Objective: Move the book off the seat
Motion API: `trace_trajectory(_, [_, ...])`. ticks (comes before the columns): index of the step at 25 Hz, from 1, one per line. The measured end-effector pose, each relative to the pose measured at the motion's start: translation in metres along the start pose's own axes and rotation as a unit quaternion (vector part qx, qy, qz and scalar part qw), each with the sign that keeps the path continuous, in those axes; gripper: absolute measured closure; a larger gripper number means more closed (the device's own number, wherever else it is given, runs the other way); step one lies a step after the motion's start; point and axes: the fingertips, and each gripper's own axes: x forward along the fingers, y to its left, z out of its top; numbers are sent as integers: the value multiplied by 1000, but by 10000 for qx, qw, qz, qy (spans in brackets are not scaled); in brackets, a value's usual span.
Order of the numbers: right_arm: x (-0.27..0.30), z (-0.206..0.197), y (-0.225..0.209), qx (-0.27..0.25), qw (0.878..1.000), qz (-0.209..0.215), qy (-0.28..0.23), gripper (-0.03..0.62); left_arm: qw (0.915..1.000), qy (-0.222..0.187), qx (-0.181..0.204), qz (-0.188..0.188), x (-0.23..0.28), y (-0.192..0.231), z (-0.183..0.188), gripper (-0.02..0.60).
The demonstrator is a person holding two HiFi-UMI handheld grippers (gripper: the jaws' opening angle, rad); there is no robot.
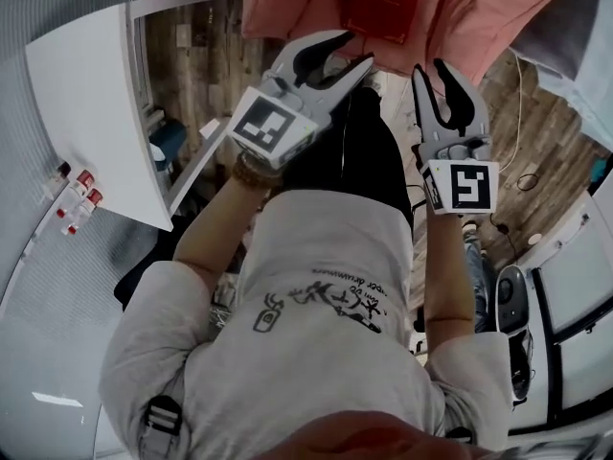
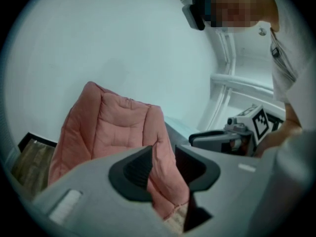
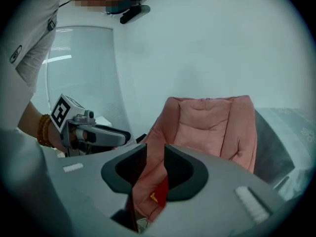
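Note:
A dark red book (image 1: 388, 3) with a gold emblem lies on the seat of a pink padded chair (image 1: 469, 17) at the top of the head view. My left gripper (image 1: 337, 60) hangs just short of the seat's front edge, jaws a little apart with nothing between them. To its right, my right gripper (image 1: 442, 80) is also open and empty, a bit below the book. In the right gripper view a sliver of the book (image 3: 159, 194) shows through the gap of the jaws, on the chair (image 3: 207, 125). The left gripper view shows the chair (image 2: 113, 132) ahead; the book is hidden there.
A white table (image 1: 96, 113) stands at the left, with small red-capped bottles (image 1: 77, 195) beside it. A cable (image 1: 517, 113) trails over the wooden floor right of the chair. White cabinets (image 1: 575, 286) line the right side. The person's legs stand just before the seat.

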Motion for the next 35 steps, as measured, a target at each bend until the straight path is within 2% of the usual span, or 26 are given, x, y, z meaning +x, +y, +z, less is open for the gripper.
trace_trajectory(9, [61,-101,-29,168,9989,15,435,419,9978,493,-448,65,42,50,-100,337])
trace_trajectory(11, [76,-121,-35,207,9983,21,550,407,9974,546,-471,57,50,60,-116,333])
trace_trajectory(15, [103,-163,-55,325,9968,-86,727,398,9960,751,-447,164,73,87,-155,271])
trace_trajectory(21, [134,-232,-83,579,9935,-237,952,354,9913,1144,-623,211,110,129,-228,243])
trace_trajectory(27, [165,-292,-98,642,9901,-216,1231,315,9847,1492,-885,130,141,159,-291,210])
trace_trajectory(31, [181,-319,-104,762,9885,-205,1287,289,9809,1718,-886,214,156,176,-325,188])
trace_trajectory(35, [198,-345,-110,915,9858,-228,1386,244,9786,1738,-1044,364,162,192,-348,152])
